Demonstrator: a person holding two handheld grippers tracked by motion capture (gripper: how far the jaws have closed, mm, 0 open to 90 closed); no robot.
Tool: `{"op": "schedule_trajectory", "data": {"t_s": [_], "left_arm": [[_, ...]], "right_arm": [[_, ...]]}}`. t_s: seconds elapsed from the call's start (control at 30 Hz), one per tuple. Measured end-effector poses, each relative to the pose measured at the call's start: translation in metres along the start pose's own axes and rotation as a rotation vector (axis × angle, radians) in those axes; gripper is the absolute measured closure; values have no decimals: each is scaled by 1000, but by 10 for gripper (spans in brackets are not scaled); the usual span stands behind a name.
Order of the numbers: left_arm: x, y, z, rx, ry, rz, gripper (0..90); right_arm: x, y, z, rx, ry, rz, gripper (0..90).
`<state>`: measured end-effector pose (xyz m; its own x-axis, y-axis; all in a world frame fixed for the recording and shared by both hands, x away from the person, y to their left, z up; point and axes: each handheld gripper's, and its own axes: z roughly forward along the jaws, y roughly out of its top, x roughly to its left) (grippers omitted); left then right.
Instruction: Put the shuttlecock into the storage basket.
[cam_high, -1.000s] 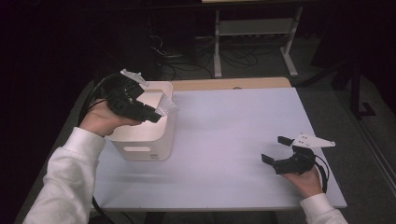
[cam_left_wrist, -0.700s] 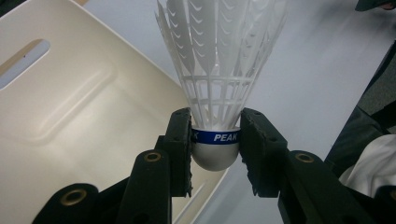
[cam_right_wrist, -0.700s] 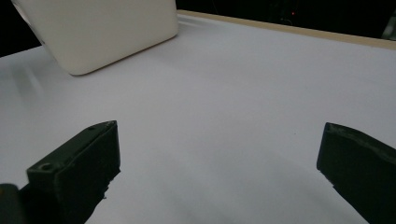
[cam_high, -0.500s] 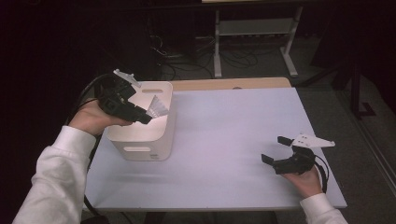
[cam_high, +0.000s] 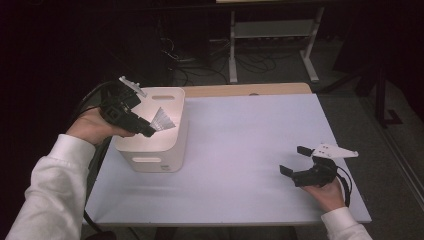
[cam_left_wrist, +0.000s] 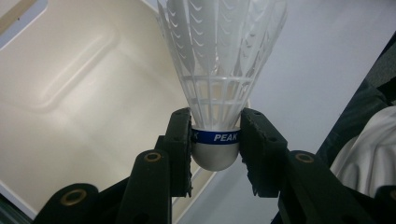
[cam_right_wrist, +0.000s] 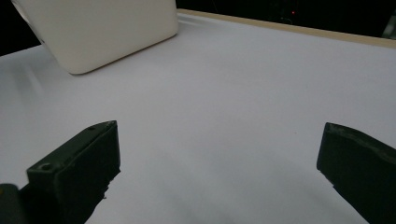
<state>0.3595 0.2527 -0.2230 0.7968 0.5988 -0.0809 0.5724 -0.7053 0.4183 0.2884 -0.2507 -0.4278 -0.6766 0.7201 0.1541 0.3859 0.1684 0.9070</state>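
- The left tool (cam_high: 142, 127) is clenched on a shuttlecock (cam_left_wrist: 219, 88), gripping it by the rounded cork base just at the blue band, with the feathers pointing away over the open white bin (cam_high: 172, 145). The hold is on a curved surface, so a small slackening could let the cork squirt out sideways.
- In the high view the shuttlecock (cam_high: 162, 120) hangs above the bin's mouth but close to its right-hand rim. Let go from here, it could clip the rim and tumble onto the tabletop (cam_high: 240, 150).
- The feathers are fragile; pressing them against the bin wall would likely bend or crack them.
- The right tool (cam_high: 302, 165) rests released and empty at the tabletop's right side, well apart from the bin, too far off to catch a stray drop.
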Motion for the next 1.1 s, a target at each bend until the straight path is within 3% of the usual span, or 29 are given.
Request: {"op": "schedule_trajectory", "data": {"t_s": [0.27, 1.1], "left_arm": [[5, -4, 7, 33, -4, -7, 647], [24, -23, 25, 60, -38, -72, 646]], "right_arm": [[0, 0, 0, 0, 0, -2, 0], [-1, 0, 0, -2, -1, -6, 0]]}}
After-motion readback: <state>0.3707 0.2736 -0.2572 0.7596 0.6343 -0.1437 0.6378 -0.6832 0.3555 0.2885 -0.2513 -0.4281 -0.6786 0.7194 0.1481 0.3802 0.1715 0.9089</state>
